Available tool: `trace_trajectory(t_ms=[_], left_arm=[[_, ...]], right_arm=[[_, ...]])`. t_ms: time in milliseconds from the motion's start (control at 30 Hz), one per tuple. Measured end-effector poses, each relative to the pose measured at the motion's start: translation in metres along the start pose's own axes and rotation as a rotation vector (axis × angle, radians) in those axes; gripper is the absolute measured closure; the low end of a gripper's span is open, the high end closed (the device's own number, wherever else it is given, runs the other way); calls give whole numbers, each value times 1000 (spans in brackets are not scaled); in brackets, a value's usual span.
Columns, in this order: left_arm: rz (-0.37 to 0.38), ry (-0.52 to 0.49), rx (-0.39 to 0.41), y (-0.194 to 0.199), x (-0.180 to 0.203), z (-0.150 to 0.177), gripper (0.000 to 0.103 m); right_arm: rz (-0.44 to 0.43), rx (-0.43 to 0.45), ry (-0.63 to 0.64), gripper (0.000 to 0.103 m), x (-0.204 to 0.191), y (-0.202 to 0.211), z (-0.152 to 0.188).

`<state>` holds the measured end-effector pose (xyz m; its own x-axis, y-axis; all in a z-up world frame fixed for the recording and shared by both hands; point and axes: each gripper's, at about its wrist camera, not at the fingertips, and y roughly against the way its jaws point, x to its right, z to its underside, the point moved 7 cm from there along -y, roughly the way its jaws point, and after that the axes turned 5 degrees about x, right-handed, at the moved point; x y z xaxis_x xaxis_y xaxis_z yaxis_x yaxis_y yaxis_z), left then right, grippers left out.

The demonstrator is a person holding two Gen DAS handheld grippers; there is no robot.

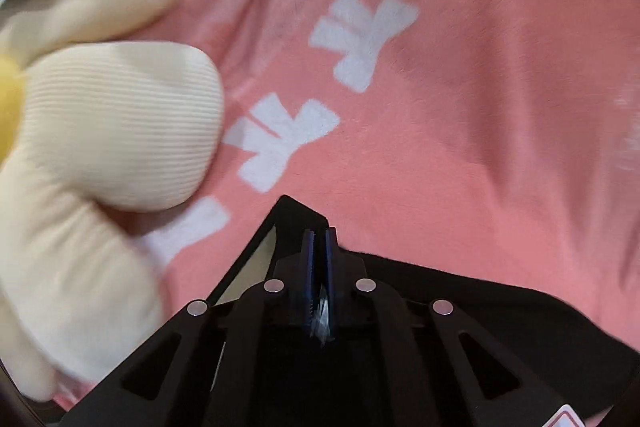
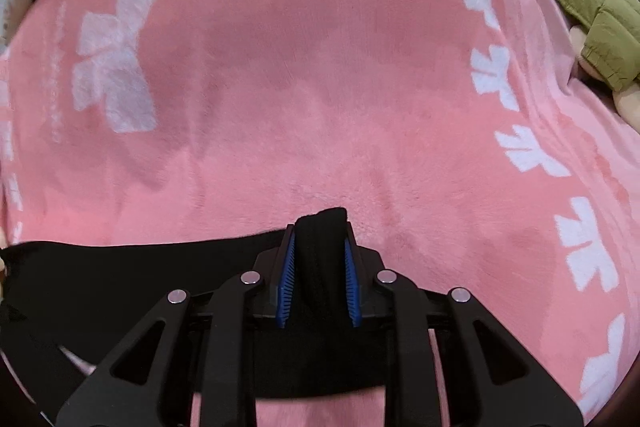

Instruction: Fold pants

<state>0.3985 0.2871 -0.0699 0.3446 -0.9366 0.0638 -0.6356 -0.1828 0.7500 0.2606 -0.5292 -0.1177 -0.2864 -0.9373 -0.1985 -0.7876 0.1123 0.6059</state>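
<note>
Pink fleece blanket (image 2: 320, 67) fills both views, soft creases thru the middle. White bow-like marks (image 2: 486, 75) run in a row down its right side in the right wrist view, one bigger mark (image 2: 116, 55) at left w/ faint small print beside it. Cream plush toy (image 1: 100, 131) lies on the blanket at left of the left wrist view, blurred. Stuffed figure in an olive-green jacket (image 2: 596, 27) sits at the blanket's far right edge.

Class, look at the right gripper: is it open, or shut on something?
Shut on the black pants: the right gripper has bunched black cloth pressed between its blue pads.
</note>
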Motion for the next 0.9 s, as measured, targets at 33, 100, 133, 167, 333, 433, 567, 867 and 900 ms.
trace_trajectory(t_ms=[33, 100, 133, 167, 333, 433, 567, 867, 900], left_arm=[[31, 2, 15, 21, -2, 5, 103], [91, 5, 21, 62, -9, 22, 103], [103, 1, 15, 75, -10, 28, 103], [112, -7, 12, 92, -15, 40, 103], [108, -4, 34, 146, -36, 79, 103], [65, -6, 32, 161, -59, 109, 103], [128, 85, -87, 144, -67, 154, 84], [242, 413, -220, 46, -16, 147, 31], [241, 446, -242, 34, -14, 146, 31]], right_arm=[[-7, 13, 5, 83, 0, 13, 0], [-20, 22, 13, 83, 1, 32, 3], [-23, 27, 17, 83, 3, 45, 6], [-26, 30, 22, 83, 5, 56, 9], [-18, 59, 33, 93, 24, 116, 35], [36, 25, 33, 93, 50, 138, 63], [122, -10, -4, 89, 74, 147, 95], [16, -34, 30, 57, 5, 147, 120], [11, -37, 34, 56, -1, 147, 123]])
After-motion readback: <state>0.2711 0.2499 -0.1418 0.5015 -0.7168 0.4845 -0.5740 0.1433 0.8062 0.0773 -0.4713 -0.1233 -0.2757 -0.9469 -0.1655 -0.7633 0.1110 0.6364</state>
